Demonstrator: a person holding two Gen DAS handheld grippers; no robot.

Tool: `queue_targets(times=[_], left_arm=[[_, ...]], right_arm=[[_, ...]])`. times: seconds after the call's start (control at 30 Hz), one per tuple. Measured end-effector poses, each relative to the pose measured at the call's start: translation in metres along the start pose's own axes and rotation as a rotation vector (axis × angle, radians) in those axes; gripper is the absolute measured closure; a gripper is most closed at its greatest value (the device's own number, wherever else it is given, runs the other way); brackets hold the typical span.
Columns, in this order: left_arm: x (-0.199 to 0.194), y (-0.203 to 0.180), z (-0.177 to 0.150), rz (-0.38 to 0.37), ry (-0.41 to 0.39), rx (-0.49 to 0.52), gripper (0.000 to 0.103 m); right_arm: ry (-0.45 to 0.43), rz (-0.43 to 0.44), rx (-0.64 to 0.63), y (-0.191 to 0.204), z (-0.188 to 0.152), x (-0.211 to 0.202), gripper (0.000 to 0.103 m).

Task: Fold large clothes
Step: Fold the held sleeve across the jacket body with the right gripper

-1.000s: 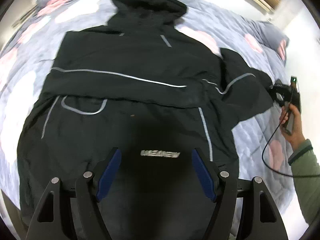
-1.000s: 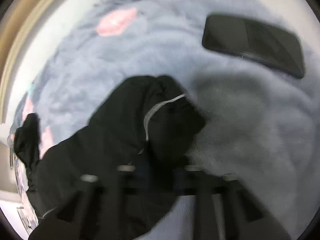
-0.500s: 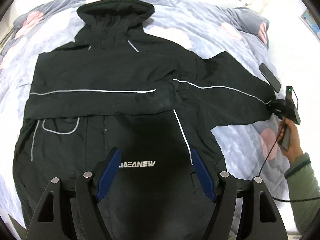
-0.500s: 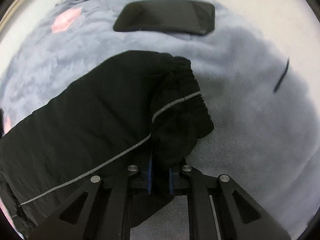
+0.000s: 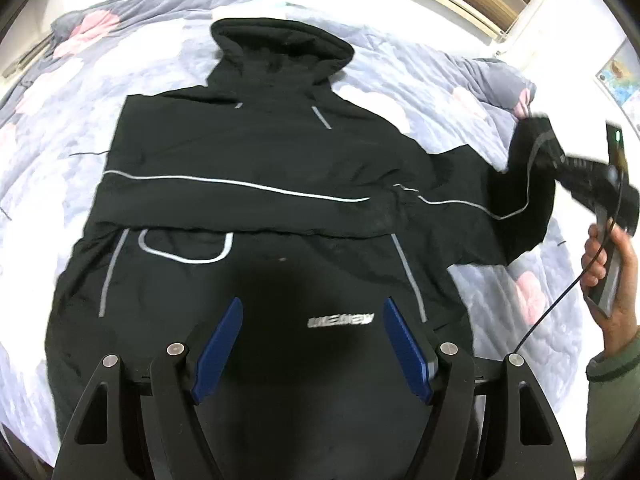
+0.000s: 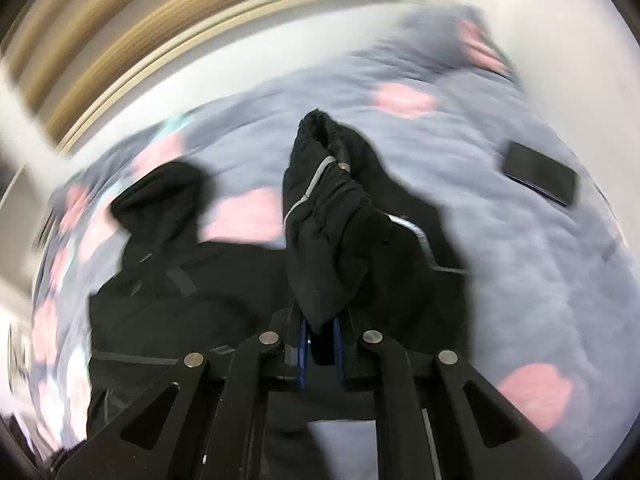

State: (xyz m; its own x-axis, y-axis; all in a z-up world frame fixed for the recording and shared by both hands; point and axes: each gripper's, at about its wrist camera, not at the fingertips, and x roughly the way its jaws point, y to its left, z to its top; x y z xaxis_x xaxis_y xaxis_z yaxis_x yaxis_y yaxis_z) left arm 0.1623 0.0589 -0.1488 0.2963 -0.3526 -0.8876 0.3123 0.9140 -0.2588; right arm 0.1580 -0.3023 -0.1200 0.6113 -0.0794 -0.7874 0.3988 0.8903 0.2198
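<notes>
So the black hooded jacket lies flat on the bed, hood away, right gripper fingers pinched on the sleeve cuff lifted off to its right, left gripper wide open, empty over the hem.

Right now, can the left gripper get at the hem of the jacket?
Probably yes. The left gripper is open above the jacket, its hem near the fingertips, with nothing between. The right gripper holds only the far sleeve.
</notes>
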Motion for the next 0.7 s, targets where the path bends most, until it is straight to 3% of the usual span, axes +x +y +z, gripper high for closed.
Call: queue_targets(times=[0.17, 0.37, 0.53, 0.7], left_arm=[[-0.018, 0.053, -0.01, 0.004, -0.017, -0.013, 0.029], [-0.037, 0.139, -0.018, 0.024, -0.01, -0.058, 0.029], [-0.047, 0.214, -0.023, 0.044, 0.002, -0.097, 0.029], [-0.044, 0.264, -0.029, 0.039, 0.041, -0.109, 0.029]], right_arm=[[0.034, 0.068, -0.157, 0.141, -0.026, 0.018, 0.09], [0.078, 0.117, -0.315, 0.279, -0.065, 0.059, 0.09], [0.181, 0.064, -0.399, 0.36, -0.104, 0.132, 0.089], [0.29, -0.098, -0.474, 0.401, -0.149, 0.211, 0.08]])
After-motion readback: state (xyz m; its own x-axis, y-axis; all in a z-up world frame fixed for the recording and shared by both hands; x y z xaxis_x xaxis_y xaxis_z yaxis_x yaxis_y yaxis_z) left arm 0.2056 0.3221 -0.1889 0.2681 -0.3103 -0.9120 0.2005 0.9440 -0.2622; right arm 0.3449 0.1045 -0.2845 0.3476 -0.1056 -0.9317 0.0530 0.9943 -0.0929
